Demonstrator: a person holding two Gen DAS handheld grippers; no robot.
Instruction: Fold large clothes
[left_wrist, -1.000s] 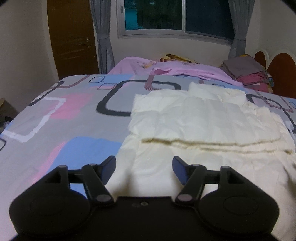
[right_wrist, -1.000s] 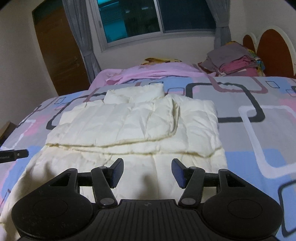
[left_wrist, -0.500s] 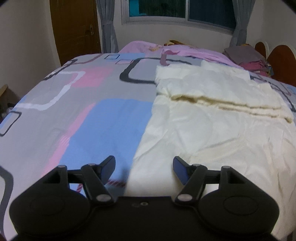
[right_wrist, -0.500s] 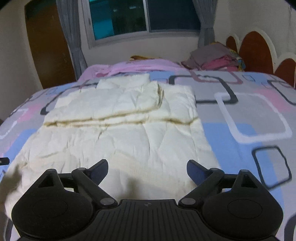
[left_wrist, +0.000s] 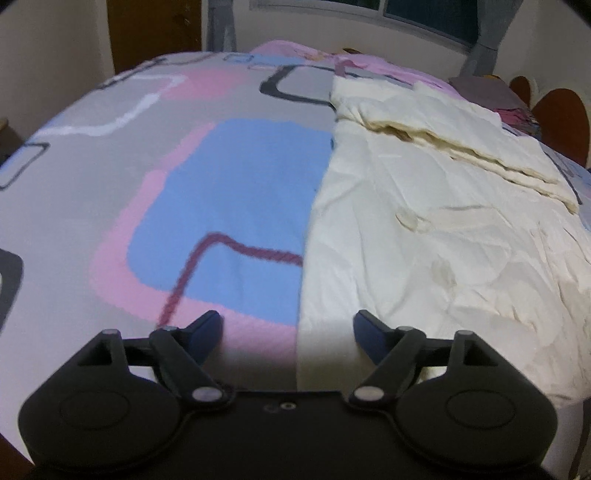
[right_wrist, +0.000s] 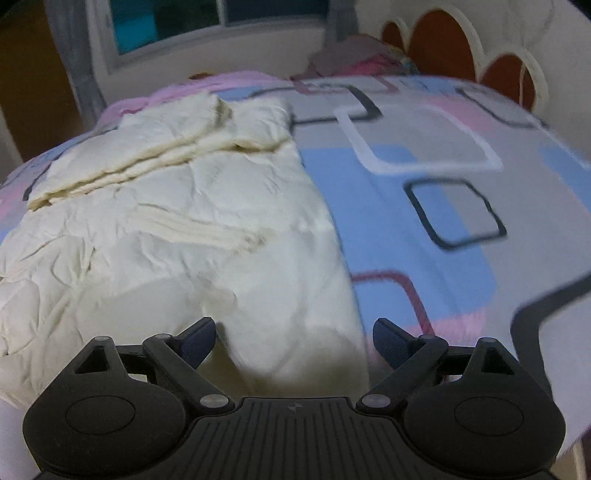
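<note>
Left gripper (left_wrist: 288, 325) jaws opening, right gripper (right_wrist: 294, 334) jaws wide, both empty. Straddle the cream garment (left_wrist: 424, 240) hem corners at bottom centre; pinch all layers, not the bedsheet (left_wrist: 221, 192).

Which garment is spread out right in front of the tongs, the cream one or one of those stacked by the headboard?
The cream garment, lying partly folded on the bedspread. The grey and pink stacked clothes sit far off against the headboard.

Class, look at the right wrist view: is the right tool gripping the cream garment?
No: the right tool stands open above the cream garment, its fingers clear of the fabric.
</note>
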